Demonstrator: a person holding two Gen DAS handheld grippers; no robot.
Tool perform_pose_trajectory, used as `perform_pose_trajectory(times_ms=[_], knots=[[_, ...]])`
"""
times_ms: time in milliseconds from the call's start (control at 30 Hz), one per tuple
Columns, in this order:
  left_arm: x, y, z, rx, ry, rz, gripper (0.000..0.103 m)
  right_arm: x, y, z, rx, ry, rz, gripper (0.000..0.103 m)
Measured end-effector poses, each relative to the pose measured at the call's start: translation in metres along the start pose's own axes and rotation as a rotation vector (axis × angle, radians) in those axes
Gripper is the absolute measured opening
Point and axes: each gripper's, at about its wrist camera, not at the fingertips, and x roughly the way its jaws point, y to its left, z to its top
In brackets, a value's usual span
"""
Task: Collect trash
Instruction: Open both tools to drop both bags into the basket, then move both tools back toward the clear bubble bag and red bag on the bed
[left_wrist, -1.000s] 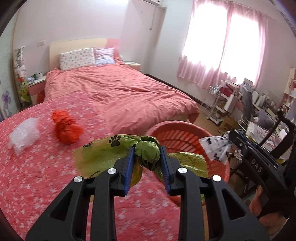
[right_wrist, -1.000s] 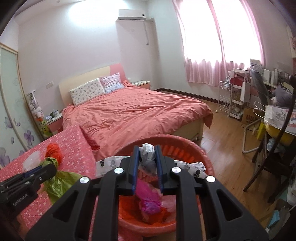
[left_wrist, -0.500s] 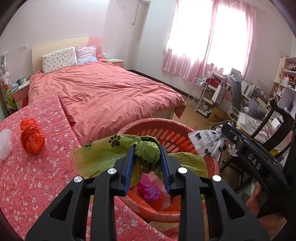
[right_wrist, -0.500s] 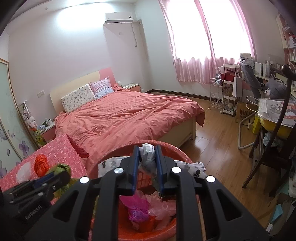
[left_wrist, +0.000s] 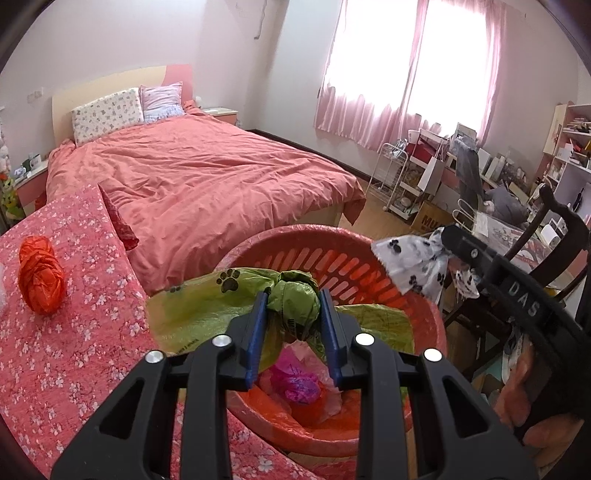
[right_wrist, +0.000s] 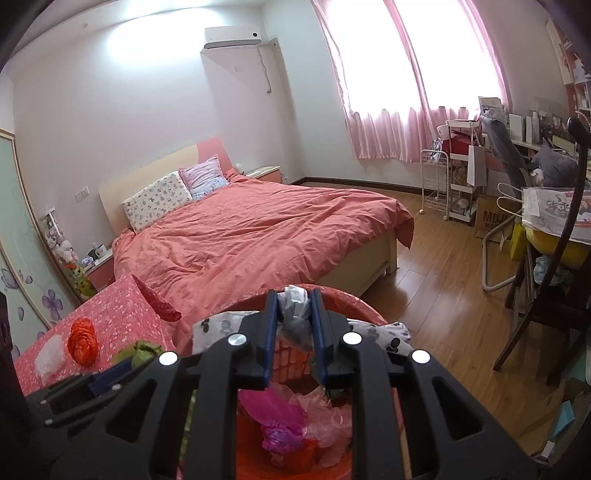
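Note:
My left gripper (left_wrist: 292, 302) is shut on a knotted green bag (left_wrist: 293, 299) printed with paw marks, held above the near rim of a red plastic basket (left_wrist: 332, 254). My right gripper (right_wrist: 293, 306) is shut on a white bag (right_wrist: 293, 301) with black paw prints, over the same basket (right_wrist: 343, 295). That white bag (left_wrist: 410, 258) also shows in the left wrist view, hanging from the right gripper (left_wrist: 448, 240) at the basket's right rim. Pink and magenta bags (left_wrist: 299, 382) lie inside the basket. An orange crumpled bag (left_wrist: 38, 275) rests on the floral-covered surface to the left.
The floral pink cloth surface (left_wrist: 55, 350) lies left of the basket, with a clear crumpled wrapper (right_wrist: 50, 352) beside the orange bag (right_wrist: 82, 339). A bed (right_wrist: 258, 236) stands behind. Wooden floor (right_wrist: 443, 277), a wire cart (right_wrist: 436, 184), a cluttered desk and a dark chair (right_wrist: 546, 295) fill the right side.
Both grippers have moved rightward from over the floral surface toward the basket, each keeping its bag. The basket's inside has come into view under the green bag.

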Motion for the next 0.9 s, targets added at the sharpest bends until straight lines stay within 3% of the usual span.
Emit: perform_pose_trajectory(times_ms=[67, 167, 233, 333, 533, 700, 900], knots=[[0.003, 0.002, -0.002, -0.005, 0.011, 0.004, 0.031, 0.004, 0.0, 0.0, 0.007, 0.007, 0.01, 0.022], [0.004, 0.007, -0.005, -0.013, 0.025, 0.018, 0.042, 0.01, -0.002, 0.0, 0.023, 0.02, 0.024, 0.023], [0.004, 0.01, -0.007, -0.017, 0.029, 0.033, 0.052, 0.014, -0.002, -0.002, 0.031, 0.033, 0.031, 0.033], [0.002, 0.016, -0.011, -0.024, 0.034, 0.062, 0.059, 0.016, -0.004, -0.005, 0.042, 0.042, 0.033, 0.049], [-0.011, 0.044, -0.019, -0.043, 0.024, 0.152, 0.072, 0.013, 0.003, -0.012, 0.003, 0.032, 0.01, 0.07], [-0.029, 0.08, -0.024, -0.078, 0.014, 0.243, 0.081, 0.013, 0.014, -0.015, -0.024, 0.039, 0.008, 0.075], [-0.051, 0.132, -0.028, -0.126, 0.001, 0.349, 0.083, 0.01, 0.041, -0.022, -0.092, 0.047, 0.034, 0.081]])
